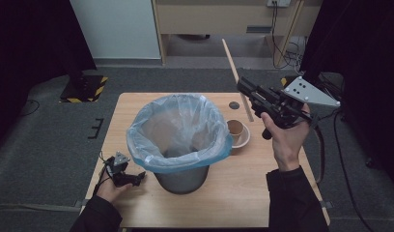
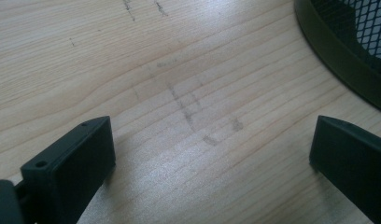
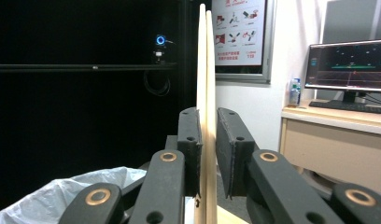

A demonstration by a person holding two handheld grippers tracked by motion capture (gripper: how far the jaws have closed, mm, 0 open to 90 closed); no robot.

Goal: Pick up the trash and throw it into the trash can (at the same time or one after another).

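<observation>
The right gripper [image 1: 248, 92] is held above the worktop [image 1: 243, 193] near its far right corner, and its jaws are clamped on a pair of wooden chopsticks [image 1: 236, 77]. In the high view the chopsticks run as one pale stick from the jaws away over the far edge of the worktop. In the right gripper view the right gripper [image 3: 208, 154] shows both pads pressing the chopsticks [image 3: 205, 70] from either side, with the two sticks rising side by side, touching, straight up between them.

The left gripper [image 1: 137, 179] rests low at the near left corner of the worktop, just beside the foot of the waste bin [image 1: 180, 179]. In the left gripper view the left gripper [image 2: 212, 154] has its jaws spread wide with only bare wood between them, and the dark mesh wall of the waste bin [image 2: 352, 51] curves past at the upper right.

The waste bin stands in the middle of the worktop, lined with a pale blue plastic bag [image 1: 178, 125] folded over its rim. Just beside it, toward the right edge, a paper cup [image 1: 235, 129] sits in a small white bowl [image 1: 243, 140]. A small round grey disc [image 1: 234, 105] lies near the far edge.
</observation>
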